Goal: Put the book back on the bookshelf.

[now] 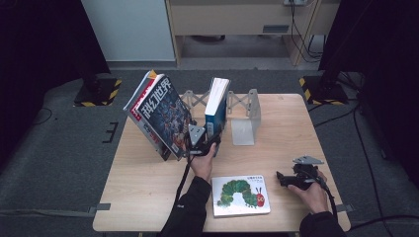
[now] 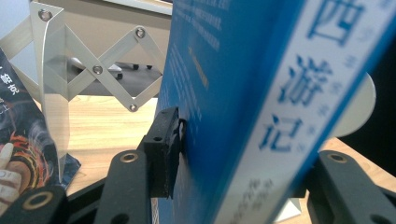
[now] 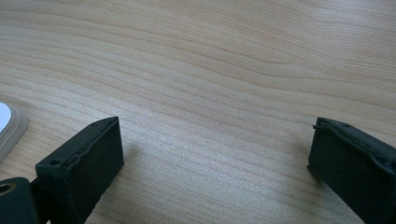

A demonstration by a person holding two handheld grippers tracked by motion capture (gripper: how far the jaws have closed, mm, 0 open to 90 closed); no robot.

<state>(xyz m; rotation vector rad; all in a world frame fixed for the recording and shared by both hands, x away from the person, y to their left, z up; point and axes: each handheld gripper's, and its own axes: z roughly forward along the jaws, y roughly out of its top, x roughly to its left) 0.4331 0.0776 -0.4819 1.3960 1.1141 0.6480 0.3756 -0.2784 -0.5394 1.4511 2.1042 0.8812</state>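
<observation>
A thick blue book (image 1: 216, 106) stands upright in a silver expanding book rack (image 1: 244, 118) at the back of the table. My left gripper (image 1: 205, 143) has its jaws on either side of the book's lower spine. In the left gripper view the left pad (image 2: 163, 149) lies against the blue cover (image 2: 210, 84), while the far pad is hidden behind the spine. A dark magazine (image 1: 158, 116) leans tilted at the rack's left end. At the front right, my right gripper (image 1: 285, 178) rests low over bare wood, its jaws wide apart and empty (image 3: 215, 163).
A white picture book with a green caterpillar (image 1: 240, 195) lies flat near the front edge, between the two forearms; its corner (image 3: 7, 126) shows in the right gripper view. The rack's scissor lattice (image 2: 98, 70) and an end plate (image 1: 252, 106) stand beside the blue book.
</observation>
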